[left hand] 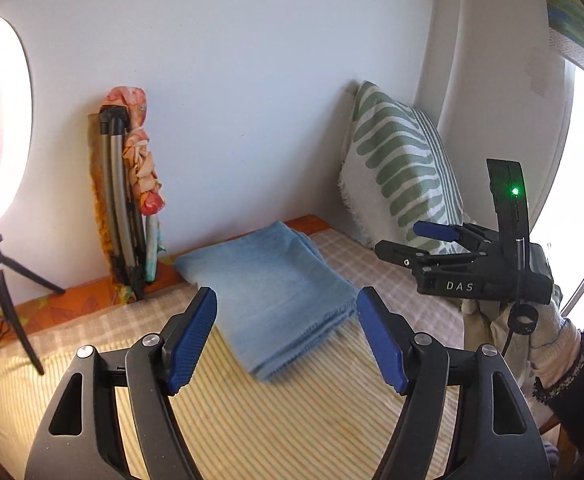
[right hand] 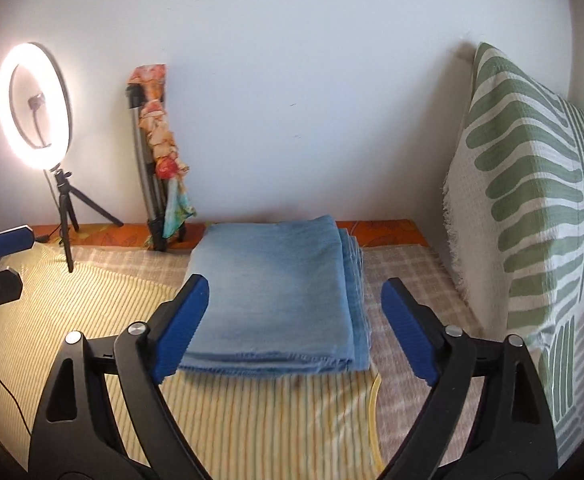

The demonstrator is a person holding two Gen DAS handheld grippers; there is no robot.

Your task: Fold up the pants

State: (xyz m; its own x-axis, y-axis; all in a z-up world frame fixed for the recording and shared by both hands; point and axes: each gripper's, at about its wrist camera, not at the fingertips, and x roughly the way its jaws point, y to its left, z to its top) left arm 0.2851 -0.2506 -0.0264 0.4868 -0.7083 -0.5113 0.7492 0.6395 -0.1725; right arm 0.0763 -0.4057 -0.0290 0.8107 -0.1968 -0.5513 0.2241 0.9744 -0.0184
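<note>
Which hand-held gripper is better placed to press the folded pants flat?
Right. The right hand-held gripper faces the folded pants squarely, jaws open astride the near edge; the left hand-held gripper views them at an angle.

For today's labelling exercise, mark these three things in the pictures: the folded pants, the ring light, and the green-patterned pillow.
folded pants point(right hand: 275, 280): right wrist view, on the flat top layer.
ring light point(right hand: 31, 106): right wrist view, on the glowing ring's left side.
green-patterned pillow point(left hand: 404, 176): left wrist view, on its striped front face.
</note>
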